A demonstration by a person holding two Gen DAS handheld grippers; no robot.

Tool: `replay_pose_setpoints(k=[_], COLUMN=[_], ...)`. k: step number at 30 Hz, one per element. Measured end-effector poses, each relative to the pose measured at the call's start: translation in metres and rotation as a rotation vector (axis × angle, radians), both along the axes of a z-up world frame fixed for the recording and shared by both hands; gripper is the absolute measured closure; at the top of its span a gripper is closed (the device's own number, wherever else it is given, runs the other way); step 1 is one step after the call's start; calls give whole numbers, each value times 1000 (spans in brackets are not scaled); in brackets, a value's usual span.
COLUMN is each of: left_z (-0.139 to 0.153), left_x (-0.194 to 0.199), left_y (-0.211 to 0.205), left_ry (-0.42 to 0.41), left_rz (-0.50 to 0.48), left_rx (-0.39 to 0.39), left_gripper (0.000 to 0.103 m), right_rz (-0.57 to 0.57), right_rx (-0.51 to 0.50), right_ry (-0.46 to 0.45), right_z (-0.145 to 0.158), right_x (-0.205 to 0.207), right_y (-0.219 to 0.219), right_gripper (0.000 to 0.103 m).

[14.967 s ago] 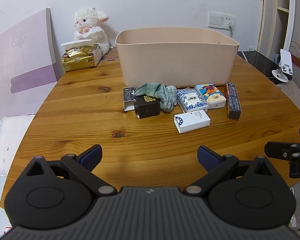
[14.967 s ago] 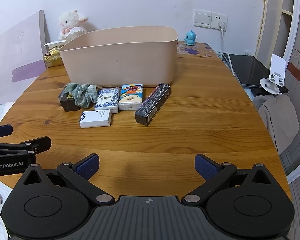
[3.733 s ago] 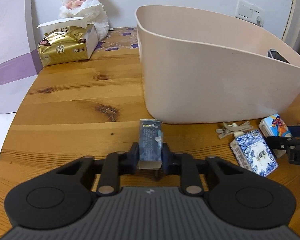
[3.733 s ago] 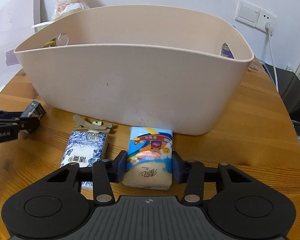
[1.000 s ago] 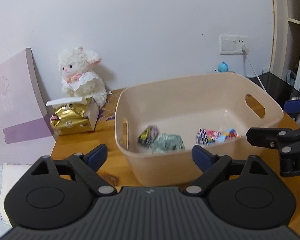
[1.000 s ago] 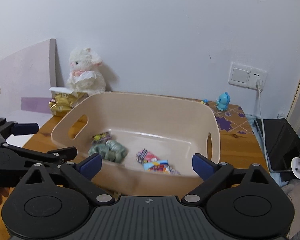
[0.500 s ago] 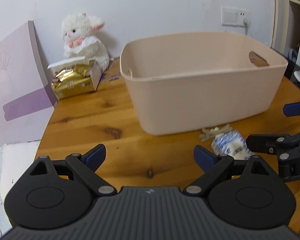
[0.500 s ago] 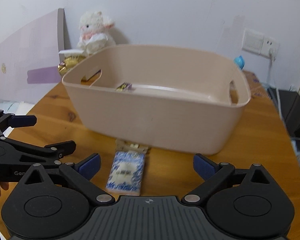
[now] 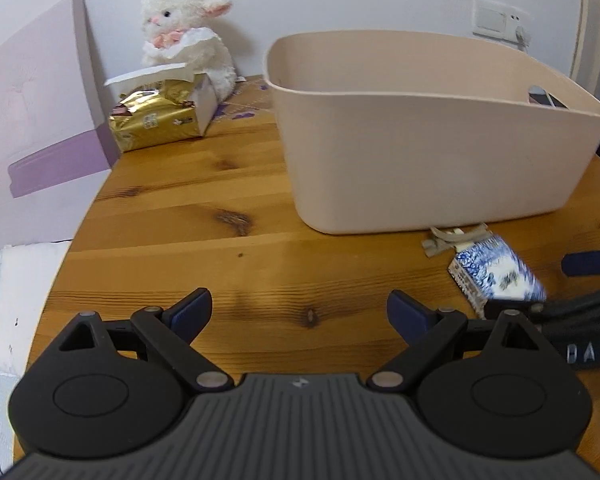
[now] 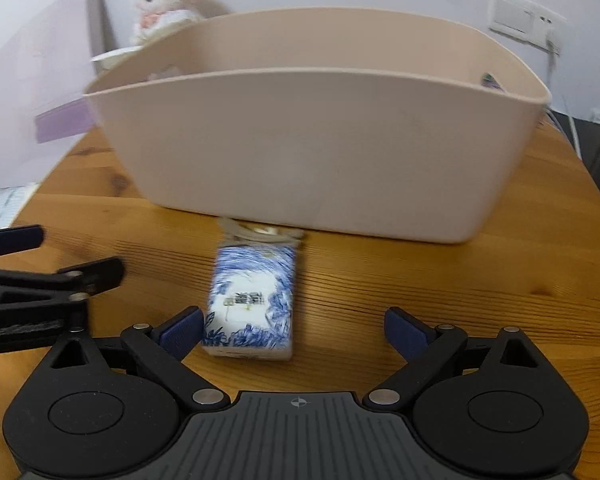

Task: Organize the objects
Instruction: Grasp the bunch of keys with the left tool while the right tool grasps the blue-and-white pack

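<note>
Wooden table (image 9: 188, 216), round, carries 1 beige bin (image 10: 316, 148) as ref. Behind bin's left end: 1 plush lamb (image 9: 184, 28), 1 gold tissue pack (image 9: 156, 120). Against bin's front wall: 1 blue-white packet (image 10: 254, 300), 1 beige clip (image 10: 260, 233) touching packet's far end. Right gripper (image 10: 292, 330) jaws apart, astride packet's near end, no clamp. Left gripper (image 9: 300, 312) jaws apart, empty, over bare wood.

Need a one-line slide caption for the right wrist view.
Open right hand-held gripper approaching the blue-white pack lying before the beige bin on the table.
</note>
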State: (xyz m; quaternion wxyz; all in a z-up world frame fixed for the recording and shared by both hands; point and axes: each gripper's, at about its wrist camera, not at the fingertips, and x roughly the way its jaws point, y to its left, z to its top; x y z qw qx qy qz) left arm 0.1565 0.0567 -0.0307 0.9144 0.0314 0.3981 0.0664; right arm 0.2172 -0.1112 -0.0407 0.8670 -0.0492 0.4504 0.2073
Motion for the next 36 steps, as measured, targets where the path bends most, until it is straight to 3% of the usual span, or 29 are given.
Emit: replay_pose_setpoints(k=[13, 22, 28, 30, 32, 33, 36], left_z=[-16, -27, -29, -27, -24, -23, -22], left_x=[26, 56, 67, 69, 70, 71, 72], left_y=[-42, -59, -63, -65, -65, -66, -70], left_ry=[6, 16, 3, -3, -16, -16, -20], left_rz=[-104, -54, -35, -33, -21, -15, -33], left_rx=[-35, -90, -118, -135, -159, -167, -152], left_gripper=[8, 8, 10, 13, 25, 26, 43], right_rz=[-91, -20, -2, 6, 8, 7, 1], right_rx=[-12, -86, -62, -60, -63, -63, -62], right_ry=[-16, -38, -27, -28, -32, -33, -34], right_z=[-3, -6, -6, -6, -8, -8, -9], right_x=[23, 29, 32, 31, 33, 33, 33], right_y=[-51, -59, -61, -60, -59, -58, -57], right_gripper=[9, 7, 4, 2, 0, 0, 0])
